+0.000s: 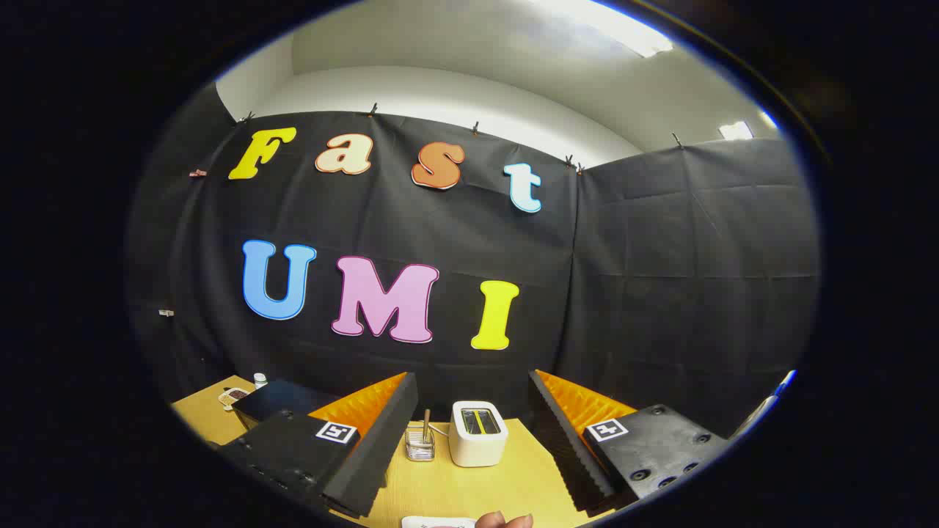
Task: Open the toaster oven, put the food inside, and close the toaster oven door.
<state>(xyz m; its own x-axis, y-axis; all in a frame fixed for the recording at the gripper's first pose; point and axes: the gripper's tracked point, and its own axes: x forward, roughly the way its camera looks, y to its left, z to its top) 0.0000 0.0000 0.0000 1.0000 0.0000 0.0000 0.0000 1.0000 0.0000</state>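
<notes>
My gripper [471,380] is open, its two fingers spread wide above a yellow wooden table [469,491], with nothing between them. A dark box-shaped appliance [282,400], possibly the toaster oven, stands at the table's far left, partly hidden behind my left finger [381,433]. Its door cannot be made out. Just under the fingers, at the table's near edge, lies the rim of a white plate [438,522] with something reddish on it. A person's fingertips [505,519] rest beside the plate.
A white slot toaster [478,434] stands ahead between the fingers. A clear glass holder [419,443] with a stick in it sits to its left. A small white bottle [260,380] and a small flat item [235,397] lie by the dark box.
</notes>
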